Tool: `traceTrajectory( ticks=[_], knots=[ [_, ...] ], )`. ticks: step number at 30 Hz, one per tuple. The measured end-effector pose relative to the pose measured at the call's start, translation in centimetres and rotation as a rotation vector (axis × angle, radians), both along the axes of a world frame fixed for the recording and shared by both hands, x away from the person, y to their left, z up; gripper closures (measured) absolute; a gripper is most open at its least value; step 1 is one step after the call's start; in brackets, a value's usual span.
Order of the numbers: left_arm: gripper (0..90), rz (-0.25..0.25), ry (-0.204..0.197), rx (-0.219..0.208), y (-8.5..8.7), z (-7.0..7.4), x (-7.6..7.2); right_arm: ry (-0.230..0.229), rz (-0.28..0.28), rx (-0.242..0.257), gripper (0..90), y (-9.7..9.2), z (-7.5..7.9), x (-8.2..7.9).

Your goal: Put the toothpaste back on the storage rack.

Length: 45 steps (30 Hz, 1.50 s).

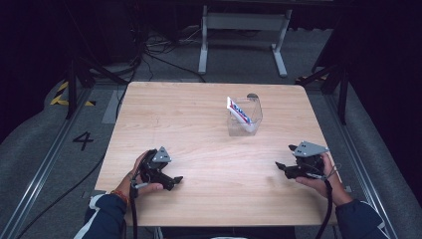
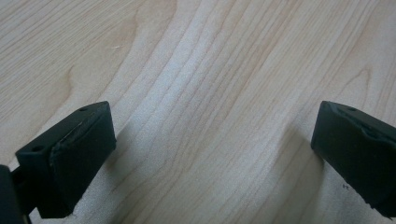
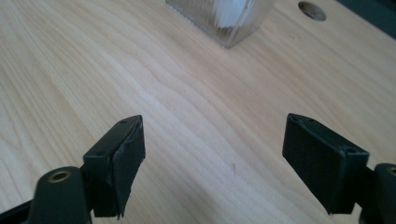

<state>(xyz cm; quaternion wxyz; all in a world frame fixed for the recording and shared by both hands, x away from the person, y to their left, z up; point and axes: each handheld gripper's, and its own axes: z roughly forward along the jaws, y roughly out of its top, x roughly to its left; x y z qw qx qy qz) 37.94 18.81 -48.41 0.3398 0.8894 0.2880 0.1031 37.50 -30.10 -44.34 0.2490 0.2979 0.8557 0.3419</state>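
A clear plastic cup point(image 1: 245, 115) stands on the wooden table point(image 1: 199, 119), right of centre toward the far side, with a white tube bearing red and blue print point(image 1: 237, 110) leaning inside it. Its base shows at the top of the right gripper view as the clear plastic cup point(image 3: 219, 18). My left gripper point(image 1: 175, 181) rests low at the near left, jaws wide apart over bare wood, nothing between them point(image 2: 212, 154). My right gripper point(image 1: 279, 167) sits at the near right, pointing left, open and empty point(image 3: 212, 158).
A round hole point(image 3: 312, 10) is cut in the tabletop beyond the cup. Cables trail from both grippers off the near edge. Past the table stand a white frame point(image 1: 244, 35), black stands and floor cables; a "4" point(image 1: 82, 140) is marked on the floor at left.
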Motion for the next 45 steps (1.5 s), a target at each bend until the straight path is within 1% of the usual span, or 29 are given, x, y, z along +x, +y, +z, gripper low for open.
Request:
traceTrajectory(
  ticks=[2,3,4,5,6,7,9,13,14,15,16,18,19,22,24,27,45],
  knots=[
    [0.2,0.0,0.0,0.0,0.0,0.0,0.0,-0.002,-0.007,-0.003,21.6,-0.3,-0.3,-0.1],
    [0.2,0.0,0.0,0.0,0.0,0.0,0.0,0.012,-0.012,0.007,21.6,-0.9,-0.8,-0.4],
    [0.2,0.0,0.0,0.0,0.0,0.0,0.0,0.012,-0.012,0.007,21.6,-0.9,-0.8,-0.4],
    [0.2,0.002,0.001,-0.002,0.0,0.0,0.0,0.024,-0.015,0.016,21.4,-1.2,-1.0,-0.6],
    [0.2,0.002,0.001,-0.002,0.0,0.0,0.0,0.023,-0.017,0.033,21.4,-1.7,-1.3,-0.9],
    [0.2,0.002,0.001,-0.001,0.0,0.0,0.0,0.035,-0.019,0.049,21.2,-2.0,-1.5,-1.1],
    [0.2,0.002,0.001,-0.001,0.0,0.0,0.0,0.041,-0.03,0.061,21.2,-2.6,-2.0,-1.5],
    [0.2,0.002,0.001,-0.001,0.0,0.0,0.0,0.078,-0.06,0.093,21.3,-3.9,-3.1,-2.2],
    [0.2,0.002,0.001,-0.001,0.0,0.0,0.0,0.078,-0.06,0.093,21.3,-3.9,-3.1,-2.2],
    [0.2,0.002,0.001,-0.002,0.0,0.0,0.0,0.092,-0.074,0.104,21.4,-4.5,-3.4,-2.5],
    [0.2,0.002,0.001,-0.001,0.0,0.0,0.0,0.093,-0.083,0.096,21.5,-4.8,-3.6,-2.6],
    [0.2,0.001,0.001,-0.001,0.0,0.0,0.0,0.092,-0.093,0.098,21.6,-5.1,-3.7,-2.7],
    [0.2,0.001,0.001,0.0,0.0,0.0,0.0,0.107,-0.113,0.114,22.1,-5.7,-4.0,-2.8],
    [0.2,0.0,0.001,0.0,0.0,0.0,0.0,0.129,-0.139,0.144,21.7,-6.4,-4.2,-2.9],
    [0.2,0.0,0.001,0.001,0.0,0.0,0.0,0.132,-0.145,0.146,20.8,-6.5,-4.2,-2.8],
    [0.2,-0.002,0.0,0.001,0.0,0.0,0.0,0.163,-0.144,0.165,20.3,-6.6,-4.3,-2.5],
    [0.2,0.0,0.0,0.001,0.0,0.0,0.0,0.165,-0.129,0.16,19.5,-6.8,-4.3,-2.4]
  ],
)
